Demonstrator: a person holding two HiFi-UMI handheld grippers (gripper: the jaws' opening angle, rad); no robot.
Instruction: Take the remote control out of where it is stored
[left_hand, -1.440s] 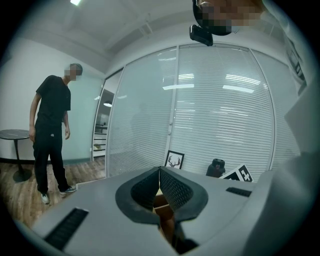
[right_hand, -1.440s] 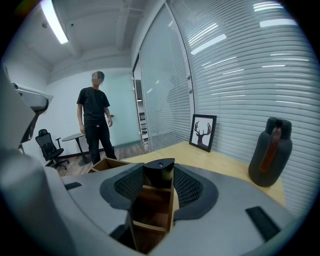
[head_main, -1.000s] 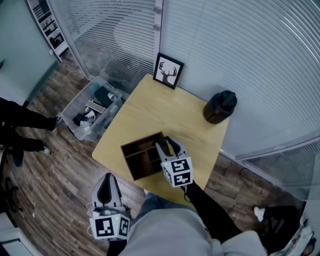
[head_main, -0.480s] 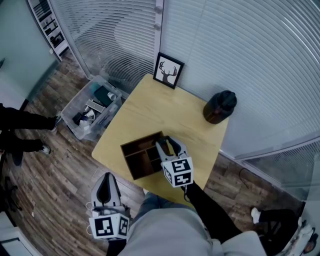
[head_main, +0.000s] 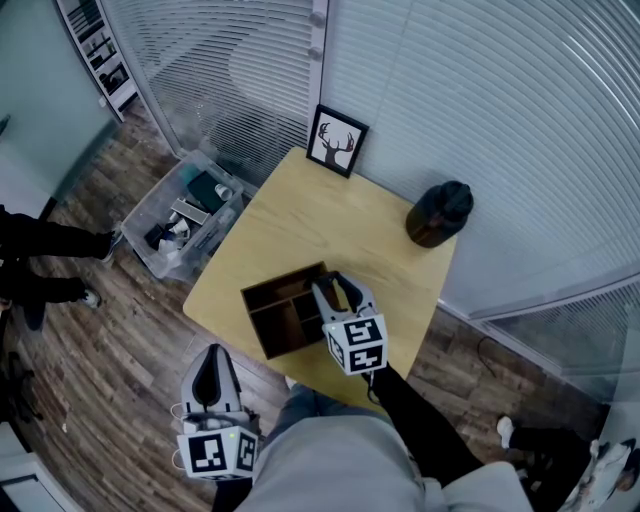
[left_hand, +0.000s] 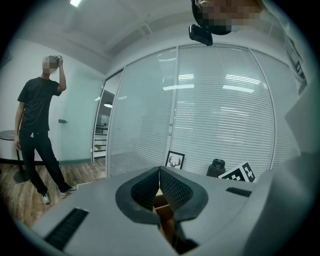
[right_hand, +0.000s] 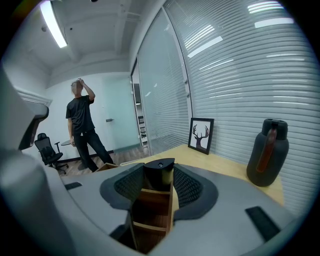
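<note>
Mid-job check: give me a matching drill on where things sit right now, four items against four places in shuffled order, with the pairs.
Things:
1. remote control
2. framed deer picture
3. dark jug
4. clear plastic bin

Places:
A. on the floor, left of the table in the head view
B. upright in the wooden organizer, between the jaws of the right gripper
C. far corner of the table, against the blinds
D. the table's right edge, near the blinds

Pairs: 1-B; 2-C; 3-D; 4-A
</note>
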